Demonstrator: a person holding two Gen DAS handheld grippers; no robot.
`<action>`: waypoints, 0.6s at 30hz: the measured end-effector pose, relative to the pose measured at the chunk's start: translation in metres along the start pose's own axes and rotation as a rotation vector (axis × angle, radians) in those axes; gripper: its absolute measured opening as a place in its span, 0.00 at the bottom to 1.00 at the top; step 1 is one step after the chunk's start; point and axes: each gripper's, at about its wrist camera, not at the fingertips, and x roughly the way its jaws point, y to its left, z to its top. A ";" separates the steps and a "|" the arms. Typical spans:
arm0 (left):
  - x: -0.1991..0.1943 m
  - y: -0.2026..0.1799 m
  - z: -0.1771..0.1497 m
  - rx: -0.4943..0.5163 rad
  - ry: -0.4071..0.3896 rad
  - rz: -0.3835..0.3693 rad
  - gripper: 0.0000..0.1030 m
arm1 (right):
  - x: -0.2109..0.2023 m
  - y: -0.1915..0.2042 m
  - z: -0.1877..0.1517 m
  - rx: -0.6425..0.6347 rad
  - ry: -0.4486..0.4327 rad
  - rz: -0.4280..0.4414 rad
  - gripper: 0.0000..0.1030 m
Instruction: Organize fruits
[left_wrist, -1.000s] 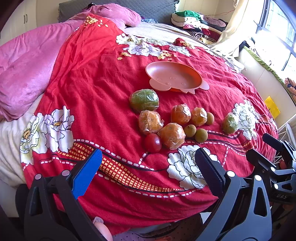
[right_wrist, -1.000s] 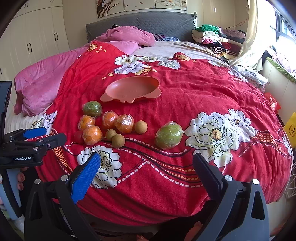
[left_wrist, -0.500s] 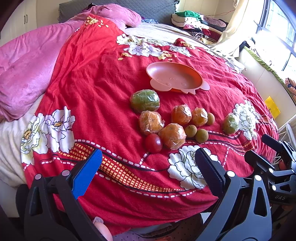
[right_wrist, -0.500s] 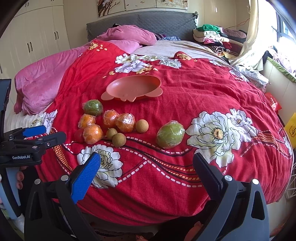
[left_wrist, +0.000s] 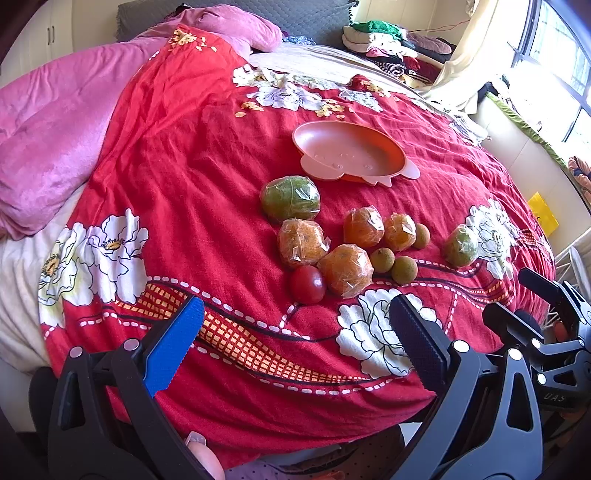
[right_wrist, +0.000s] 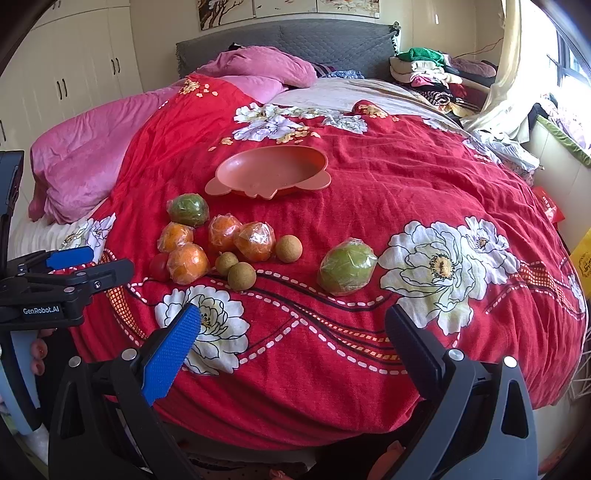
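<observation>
Fruit lies on a red flowered bedspread (left_wrist: 177, 155): several plastic-wrapped oranges (left_wrist: 345, 269), a red tomato (left_wrist: 307, 284), small brown longans (left_wrist: 404, 270) and two wrapped green citrus fruits (left_wrist: 290, 197) (right_wrist: 347, 266). A pink dish (left_wrist: 347, 153) (right_wrist: 271, 171) sits empty behind them. My left gripper (left_wrist: 295, 328) is open near the bed's front edge, short of the tomato. My right gripper (right_wrist: 293, 332) is open too, short of the lone green fruit. Each gripper shows at the edge of the other's view.
A pink quilt (right_wrist: 85, 158) covers the bed's left side. Folded clothes (right_wrist: 432, 74) pile at the far right by the grey headboard (right_wrist: 295, 40). White wardrobes (right_wrist: 74, 62) stand at left, a window (left_wrist: 554, 62) at right. A hand (right_wrist: 37, 356) shows at the left edge.
Both grippers have crept slightly towards the fruit. Nothing on the bed has moved, and both stay open.
</observation>
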 end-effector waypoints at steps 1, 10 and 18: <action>0.000 0.000 0.000 0.000 0.000 0.000 0.92 | 0.001 0.000 0.000 -0.003 0.002 0.003 0.96; 0.010 0.010 0.001 -0.026 0.025 0.005 0.92 | 0.015 0.009 0.003 -0.032 0.032 0.029 0.96; 0.021 0.029 0.010 -0.050 0.042 -0.003 0.91 | 0.034 0.014 0.010 -0.059 0.065 0.050 0.96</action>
